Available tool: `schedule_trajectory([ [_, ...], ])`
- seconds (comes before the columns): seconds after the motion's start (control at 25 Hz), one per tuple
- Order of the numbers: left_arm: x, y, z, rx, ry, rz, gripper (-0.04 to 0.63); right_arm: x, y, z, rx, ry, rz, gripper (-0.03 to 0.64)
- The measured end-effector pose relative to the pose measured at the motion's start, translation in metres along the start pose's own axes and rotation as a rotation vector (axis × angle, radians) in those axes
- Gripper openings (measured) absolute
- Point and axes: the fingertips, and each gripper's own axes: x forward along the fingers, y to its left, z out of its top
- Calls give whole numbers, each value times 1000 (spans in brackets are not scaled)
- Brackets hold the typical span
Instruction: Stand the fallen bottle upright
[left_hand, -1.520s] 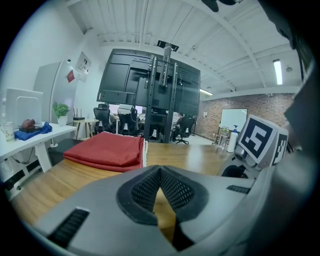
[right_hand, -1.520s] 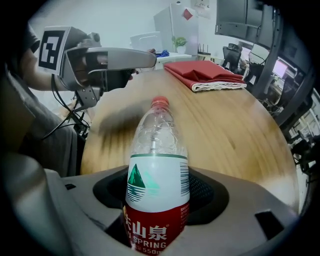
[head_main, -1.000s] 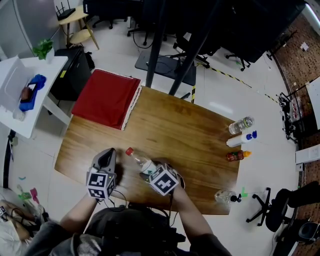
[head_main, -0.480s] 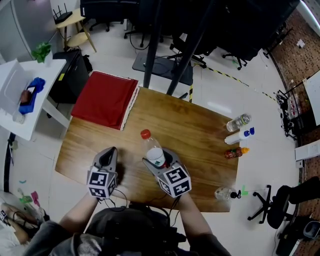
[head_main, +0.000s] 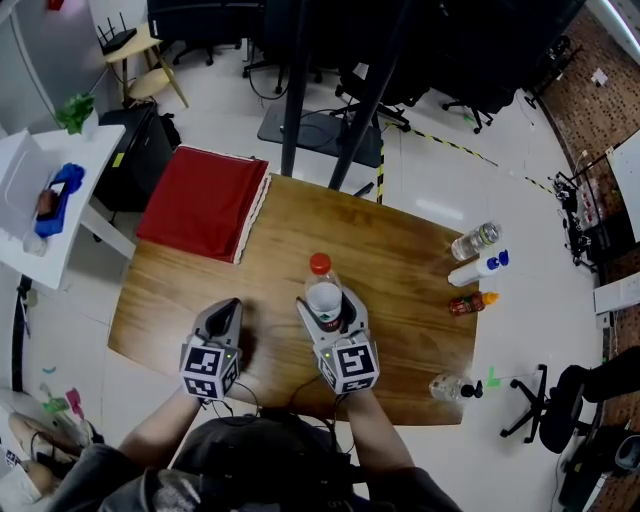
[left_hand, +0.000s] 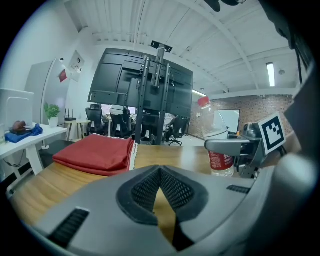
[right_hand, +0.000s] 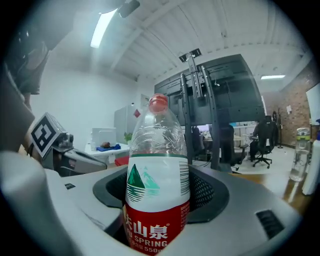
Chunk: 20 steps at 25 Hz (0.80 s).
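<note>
- Side table, white, stands at the far left, apart from the wooden table; some blue thing lies on it, I cannot tell what.
- On the far left corner of the wooden table lies a folded red cloth, with a pale trim along its right edge.
- My left gripper is over the near left part of the wood. Its dark ribbed pads are pressed together at the tips and hold nothing.
- Just to the right of it my right gripper pinches the bottle at its label, one pad on each side.
- This bottle is clear plastic with a red cap and a white and red label. It is upright, with the cap on top, over the near middle of the table. I cannot tell whether its bottom touches the wood.
- Well to the right, at the right edge of the table, three bottles are close together: a clear one farthest, a white one with blue cap, then a small red-orange one.
- At the near right corner is one more clear bottle with dark cap.
</note>
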Motion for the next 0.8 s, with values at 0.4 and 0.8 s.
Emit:
schedule_trajectory([
  [0.4, 34, -15, 2, -1, 12, -7, 17, 18, -51, -24, 142, -59, -122, 325],
  [0.8, 43, -15, -1, 21, 17, 9, 17, 9, -61, -43, 170, -67, -141, 325],
])
